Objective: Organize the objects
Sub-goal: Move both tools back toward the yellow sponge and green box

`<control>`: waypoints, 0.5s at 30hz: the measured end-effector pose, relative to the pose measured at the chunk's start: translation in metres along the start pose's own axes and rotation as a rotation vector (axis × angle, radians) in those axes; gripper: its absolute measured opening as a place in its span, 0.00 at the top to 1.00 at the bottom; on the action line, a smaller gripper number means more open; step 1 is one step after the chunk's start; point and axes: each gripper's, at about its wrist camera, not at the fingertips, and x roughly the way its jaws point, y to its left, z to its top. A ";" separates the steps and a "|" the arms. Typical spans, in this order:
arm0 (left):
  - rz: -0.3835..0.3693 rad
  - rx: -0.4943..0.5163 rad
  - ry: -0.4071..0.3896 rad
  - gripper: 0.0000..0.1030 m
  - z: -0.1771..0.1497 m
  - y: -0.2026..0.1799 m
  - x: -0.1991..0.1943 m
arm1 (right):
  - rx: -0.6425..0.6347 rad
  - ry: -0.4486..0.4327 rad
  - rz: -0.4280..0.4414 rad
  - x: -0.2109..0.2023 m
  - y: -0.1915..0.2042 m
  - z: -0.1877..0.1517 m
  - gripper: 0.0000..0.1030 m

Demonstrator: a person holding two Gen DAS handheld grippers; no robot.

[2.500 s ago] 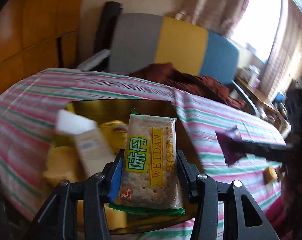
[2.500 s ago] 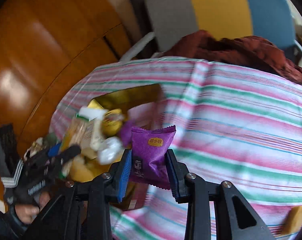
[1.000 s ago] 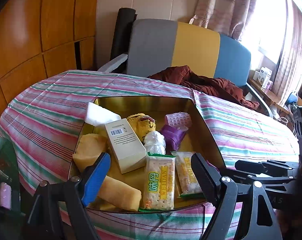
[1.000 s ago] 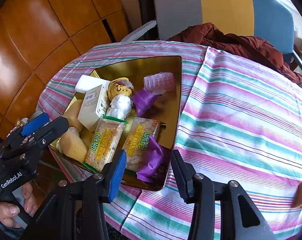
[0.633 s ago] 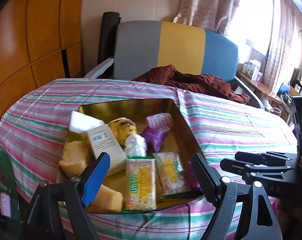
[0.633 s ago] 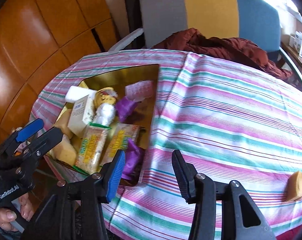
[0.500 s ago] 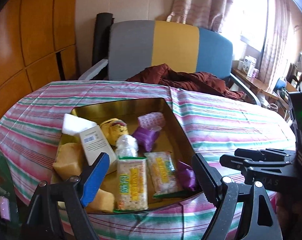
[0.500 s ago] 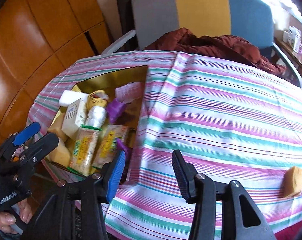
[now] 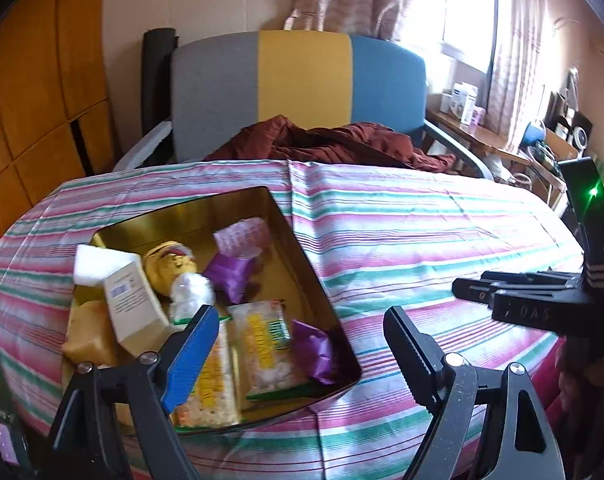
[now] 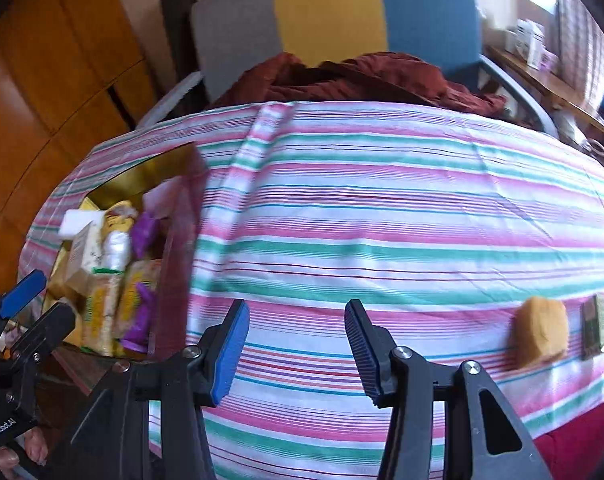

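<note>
Your left gripper gapes wide and empty above the near edge of the gold tin holding the packed snacks. Your right gripper is moderately parted, gripping nothing, over bare striped cloth. The bread bun and small sponge lie near right.

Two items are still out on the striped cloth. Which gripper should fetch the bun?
Right. The right gripper is open and empty over the cloth, with the bun just off to its side. The left gripper hangs over the gold tray, farther away.
</note>
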 end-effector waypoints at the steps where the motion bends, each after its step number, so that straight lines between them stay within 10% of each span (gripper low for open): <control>1: -0.006 0.007 0.004 0.17 0.001 -0.003 0.002 | 0.013 -0.002 -0.011 -0.002 -0.008 -0.001 0.51; 15: -0.102 0.067 0.069 0.17 0.004 -0.040 0.028 | 0.143 -0.037 -0.198 -0.035 -0.100 0.006 0.39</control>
